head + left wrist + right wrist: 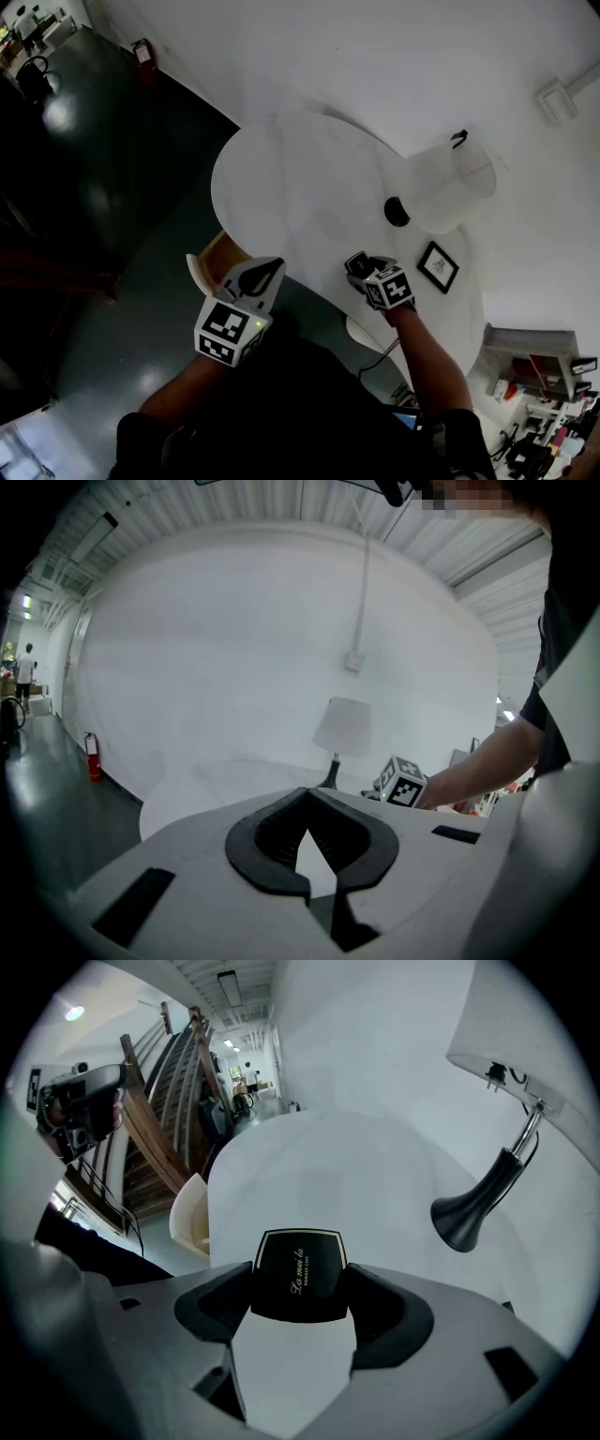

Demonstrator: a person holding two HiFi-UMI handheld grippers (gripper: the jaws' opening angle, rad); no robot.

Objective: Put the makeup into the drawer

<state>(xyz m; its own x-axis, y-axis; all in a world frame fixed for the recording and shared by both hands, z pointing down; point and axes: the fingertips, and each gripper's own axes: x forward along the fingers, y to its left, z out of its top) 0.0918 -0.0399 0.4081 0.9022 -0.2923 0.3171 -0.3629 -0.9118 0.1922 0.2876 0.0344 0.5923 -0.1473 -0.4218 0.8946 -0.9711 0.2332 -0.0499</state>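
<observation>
A black makeup compact (300, 1274) with thin gold lettering sits clamped between the pads of my right gripper (300, 1290), which is shut on it above the round white table (328, 1166). In the head view the right gripper (361, 265) hovers over the table's near side. The open wooden drawer (214, 261) sticks out from the table's left edge; it shows cream-coloured in the right gripper view (190, 1215). My left gripper (265, 272) hangs just right of the drawer, jaws shut with nothing between them (307, 793).
A lamp with a white shade (450, 183) and a black base (397, 212) stands at the table's right. A small black picture frame (438, 266) lies near it. Dark floor (112, 169) surrounds the table on the left. Wooden stairs (169, 1101) rise beyond the table.
</observation>
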